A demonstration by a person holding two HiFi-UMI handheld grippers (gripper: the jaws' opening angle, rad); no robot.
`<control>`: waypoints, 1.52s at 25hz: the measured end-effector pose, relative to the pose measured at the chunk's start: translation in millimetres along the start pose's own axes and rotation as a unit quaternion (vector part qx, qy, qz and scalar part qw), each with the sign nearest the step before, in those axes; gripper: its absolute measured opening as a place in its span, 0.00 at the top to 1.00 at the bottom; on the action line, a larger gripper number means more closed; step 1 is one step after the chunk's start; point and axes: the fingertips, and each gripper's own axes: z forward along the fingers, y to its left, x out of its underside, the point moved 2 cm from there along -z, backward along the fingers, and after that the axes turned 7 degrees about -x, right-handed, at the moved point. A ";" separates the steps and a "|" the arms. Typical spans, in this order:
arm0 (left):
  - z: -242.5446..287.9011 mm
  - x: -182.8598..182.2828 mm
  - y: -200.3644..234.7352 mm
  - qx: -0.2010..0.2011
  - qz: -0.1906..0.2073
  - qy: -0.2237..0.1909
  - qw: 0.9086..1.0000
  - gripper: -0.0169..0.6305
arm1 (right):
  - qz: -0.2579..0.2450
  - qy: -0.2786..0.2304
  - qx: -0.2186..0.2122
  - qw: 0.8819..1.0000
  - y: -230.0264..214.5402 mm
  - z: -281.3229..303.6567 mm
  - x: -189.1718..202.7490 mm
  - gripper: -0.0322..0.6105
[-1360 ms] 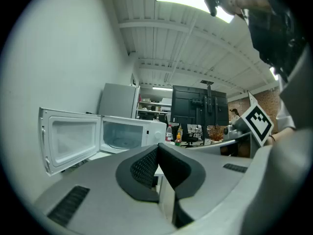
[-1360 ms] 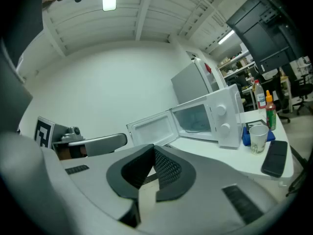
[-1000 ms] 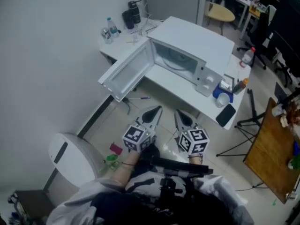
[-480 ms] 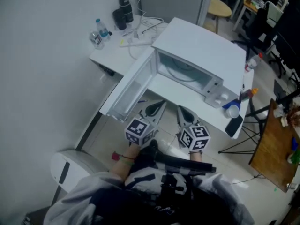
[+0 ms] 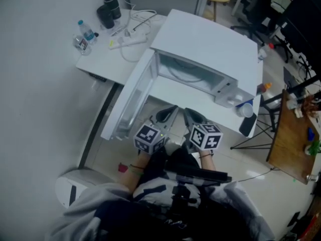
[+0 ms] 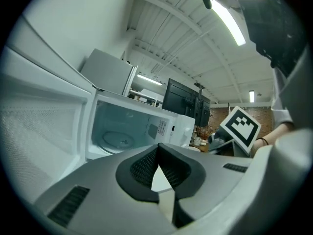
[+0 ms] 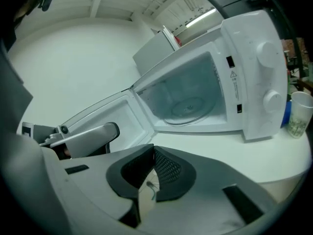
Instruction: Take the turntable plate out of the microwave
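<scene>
Turntable plate [image 7: 188, 107] sits untouched in the open microwave [image 5: 205, 44]; left gripper [image 5: 168, 114] and right gripper [image 5: 193, 116], fingers together and empty, have drawn nearer, approach nearly done.

Microwave [image 5: 203, 39]: casing was white, smooth, faintly glossy; its door [image 6: 36, 129] lining showed fine perforations.
Turntable plate [image 7: 188, 106] inside it: clear glass, glossy.
Table [image 5: 180, 97] beneath it: white, smooth, matt.
Left gripper [image 6: 157, 150], right gripper [image 7: 153, 152] before it: matt grey plastic shells, black ribbed pads [image 6: 144, 166].
Desk [image 5: 288, 149] to its right looked like brown wood.
</scene>
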 end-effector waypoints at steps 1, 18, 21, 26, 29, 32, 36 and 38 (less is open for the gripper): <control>0.7 1.3 1.8 0.001 -0.002 0.002 1.000 0.97 | 0.004 0.003 0.002 1.000 -1.9 6.4 -0.5 0.95; 16.1 -17.2 42.8 -0.029 0.002 0.001 1.000 0.97 | 0.229 -0.016 0.050 0.972 -83.7 98.1 -37.0 0.68; 26.7 -18.2 45.0 -0.028 0.000 0.002 1.000 0.97 | 0.281 -0.038 0.061 0.957 -101.9 102.4 -45.6 0.68; 45.1 -17.9 46.1 -0.021 -0.005 0.006 1.000 0.97 | 0.349 -0.052 0.070 0.933 -117.5 111.6 -50.0 0.68; 52.7 -13.7 44.9 -0.016 -0.009 0.011 1.000 0.97 | 0.408 -0.064 0.086 0.907 -124.2 114.9 -44.5 0.72; 56.7 -10.1 46.4 -0.017 -0.016 0.014 1.000 0.97 | 0.464 -0.070 0.125 0.874 -129.0 117.5 -42.1 0.73; 54.7 -6.8 57.1 -0.032 -0.034 0.013 0.999 0.97 | 0.475 -0.078 0.157 0.862 -127.4 115.3 -44.7 0.75; 51.8 -1.2 62.7 -0.038 -0.032 0.016 0.999 0.97 | 0.479 -0.088 0.151 0.860 -125.1 112.4 -46.2 0.79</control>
